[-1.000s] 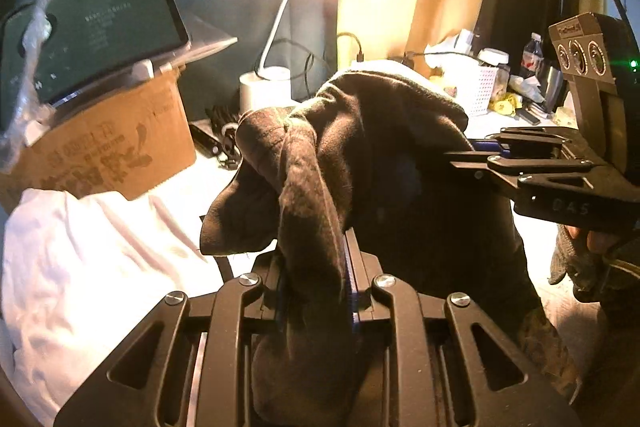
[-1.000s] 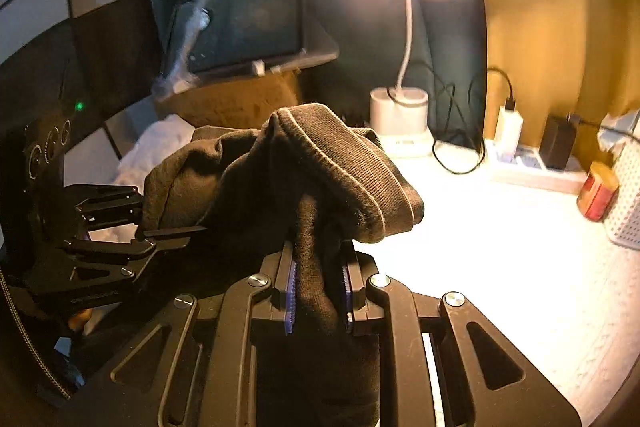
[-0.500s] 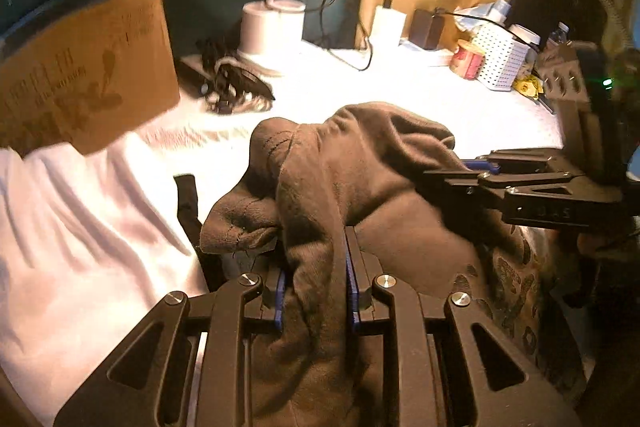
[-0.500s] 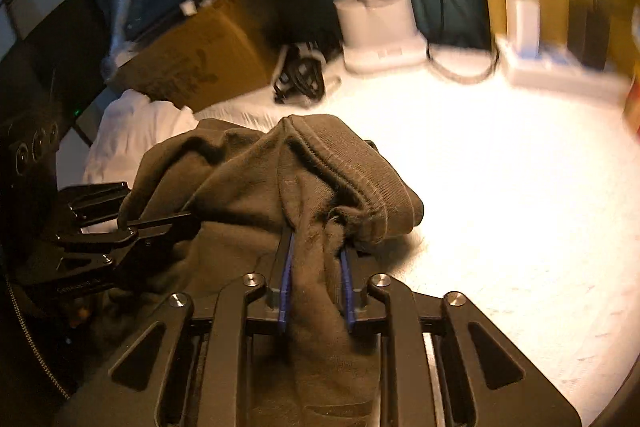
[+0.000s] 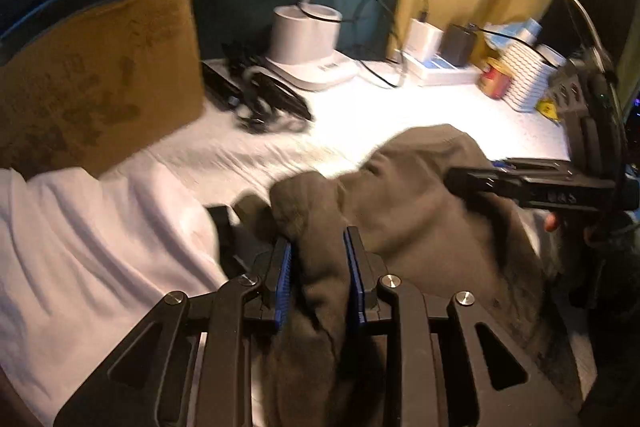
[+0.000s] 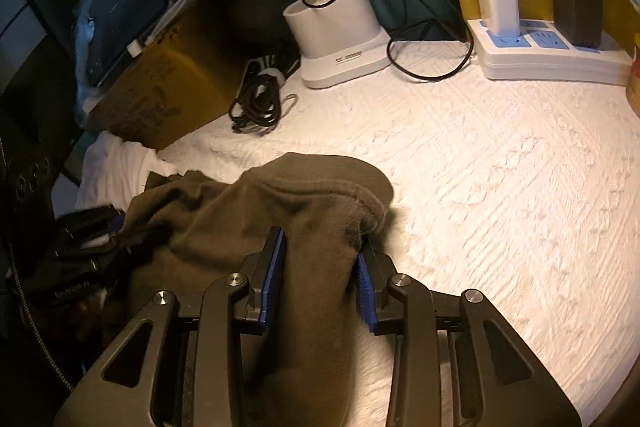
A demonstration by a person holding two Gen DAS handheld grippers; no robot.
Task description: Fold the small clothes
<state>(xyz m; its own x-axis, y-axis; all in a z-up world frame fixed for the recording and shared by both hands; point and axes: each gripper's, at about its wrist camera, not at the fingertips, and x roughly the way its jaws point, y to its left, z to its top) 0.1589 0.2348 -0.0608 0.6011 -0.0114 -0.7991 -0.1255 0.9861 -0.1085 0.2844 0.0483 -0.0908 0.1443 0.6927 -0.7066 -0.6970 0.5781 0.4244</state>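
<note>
A dark olive-brown small garment (image 5: pixel 404 195) lies bunched on the white textured table cover (image 6: pixel 500 187). My left gripper (image 5: pixel 318 267) has its jaws a little apart with a fold of the garment between the blue pads. My right gripper (image 6: pixel 320 263) has its jaws wider apart, and the garment's ribbed hem (image 6: pixel 320 195) lies slack between them, resting on the cover. The right gripper also shows at the right of the left wrist view (image 5: pixel 532 183), and the left gripper shows at the left of the right wrist view (image 6: pixel 84 227).
A white cloth pile (image 5: pixel 80 247) lies at the left. A cardboard box (image 5: pixel 92 83) with a tablet on it stands behind it. A white lamp base (image 6: pixel 340 35), coiled black cables (image 6: pixel 260 99), a power strip (image 6: pixel 548 55) and a white basket (image 5: pixel 528 79) line the back.
Both grippers have come down from mid-air to the table with the garment. Their jaws have opened wider, the right more than the left, and the garment now rests on the cover.
</note>
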